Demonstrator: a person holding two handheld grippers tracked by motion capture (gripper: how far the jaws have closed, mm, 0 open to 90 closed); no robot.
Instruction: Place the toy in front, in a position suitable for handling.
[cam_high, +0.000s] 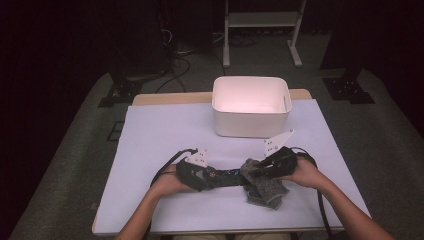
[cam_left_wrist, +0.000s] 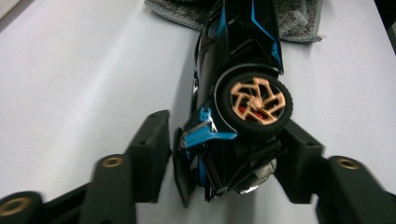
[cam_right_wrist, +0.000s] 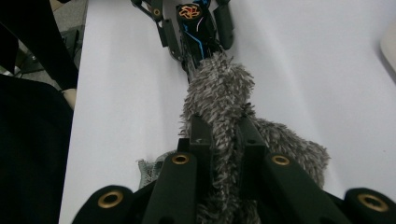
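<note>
The black toy car with blue trim (cam_high: 222, 176) lies left-to-right between the open left gripper (cam_left_wrist: 224, 154) and the right gripper (cam_right_wrist: 223, 140), which is clamped on a grey shaggy cloth (cam_right_wrist: 219, 88).

Dim lab, floor cables (cam_high: 175, 60), metal stand (cam_high: 262, 30), covered table (cam_high: 160, 130)

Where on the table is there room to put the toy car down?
The white sheet is bare left of the white bin, and along the near edge. It is crowded in the middle, where the toy car and grey cloth lie between both grippers.
</note>
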